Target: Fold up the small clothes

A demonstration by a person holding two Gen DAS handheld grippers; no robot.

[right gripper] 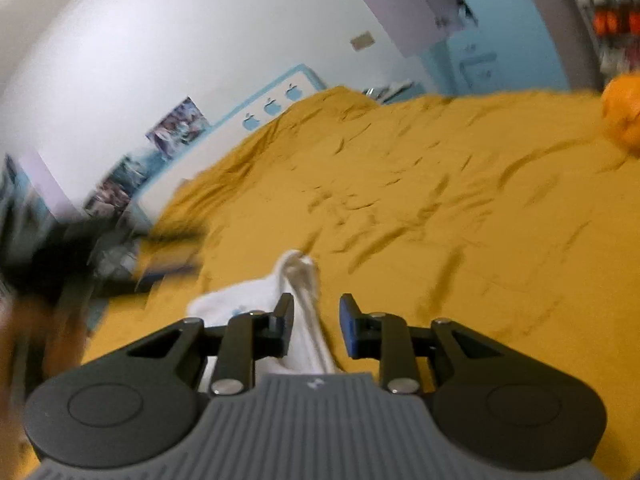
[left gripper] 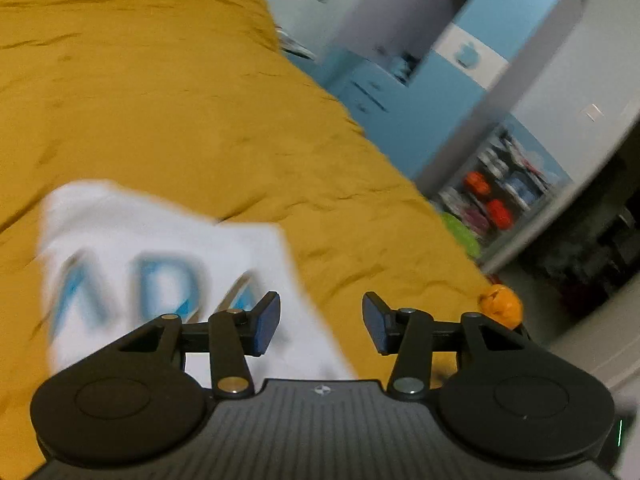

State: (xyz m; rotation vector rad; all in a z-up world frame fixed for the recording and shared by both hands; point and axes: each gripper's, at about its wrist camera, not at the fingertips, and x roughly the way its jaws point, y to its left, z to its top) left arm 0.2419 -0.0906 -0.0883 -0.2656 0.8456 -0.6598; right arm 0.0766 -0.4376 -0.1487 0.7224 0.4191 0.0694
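A small white garment with blue letters (left gripper: 160, 264) lies on the mustard-yellow bed cover (left gripper: 200, 120), blurred by motion. My left gripper (left gripper: 320, 326) is open and empty just above the garment's right edge. In the right wrist view a bunched white part of the garment (right gripper: 296, 280) lies on the bed cover (right gripper: 440, 220) and reaches between my fingers. My right gripper (right gripper: 316, 330) is open around that white fabric, with the jaws apart.
An orange ball-like thing (left gripper: 502, 304) sits at the bed's right edge, and it also shows in the right wrist view (right gripper: 624, 110). Blue and white cupboards (left gripper: 420, 92) and shelves with toys (left gripper: 496, 196) stand beyond the bed. A white wall with pictures (right gripper: 176, 128) lies to the left.
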